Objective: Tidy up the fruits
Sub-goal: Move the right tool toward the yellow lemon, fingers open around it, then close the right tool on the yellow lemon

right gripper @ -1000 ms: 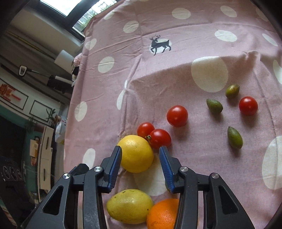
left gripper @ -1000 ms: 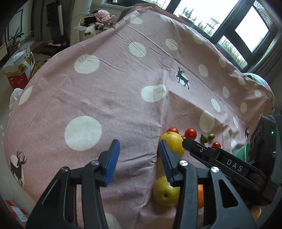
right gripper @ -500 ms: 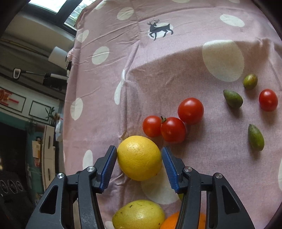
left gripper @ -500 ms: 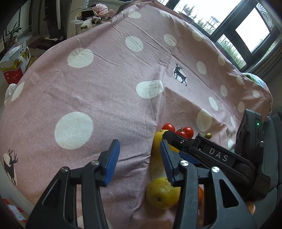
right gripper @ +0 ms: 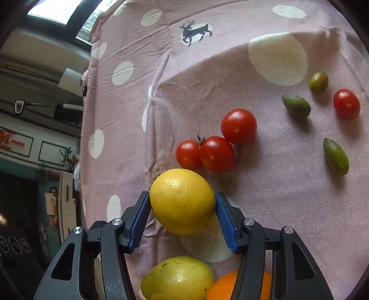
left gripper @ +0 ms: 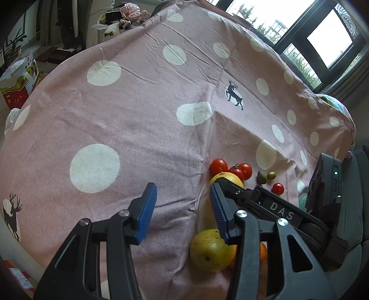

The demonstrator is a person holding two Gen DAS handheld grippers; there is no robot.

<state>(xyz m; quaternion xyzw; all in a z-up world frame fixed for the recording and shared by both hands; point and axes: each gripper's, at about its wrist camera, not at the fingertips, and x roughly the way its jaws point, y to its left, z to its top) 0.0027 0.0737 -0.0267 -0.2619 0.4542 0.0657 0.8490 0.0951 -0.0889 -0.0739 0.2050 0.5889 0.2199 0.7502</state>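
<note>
1. Covering the whole tabletop is a pink cotton cloth with white polka dots and small black deer prints (left gripper: 143,120); it is creased and folded, with a ridge running down toward the fruit.
2. On the cloth, the round yellow citrus fruit (right gripper: 182,200) sits between the blue-padded fingers of the right gripper (right gripper: 182,219). Its jaws are opening around the fruit, and both pads lie right at its sides; whether they press on it I cannot tell.
3. Just beyond the citrus lie three red cherry tomatoes in a touching cluster (right gripper: 216,153). Farther right are a fourth red cherry tomato (right gripper: 346,104) and three small green oval fruits (right gripper: 335,156), spread apart.
4. Nearest the right wrist camera, a yellow-green pear-like fruit (right gripper: 177,278) touches a round orange (right gripper: 221,288).
5. The left gripper (left gripper: 182,207) hangs above bare cloth, its fingers parted with nothing between them; the right gripper's black body lies just to its right.
6. Around the tabletop, dark-framed windows (left gripper: 327,43) show daylight and greenery, a heap of clothes and bags (left gripper: 120,20) sits past the far edge, and a red and white carton (left gripper: 16,90) stands on the floor at left.
</note>
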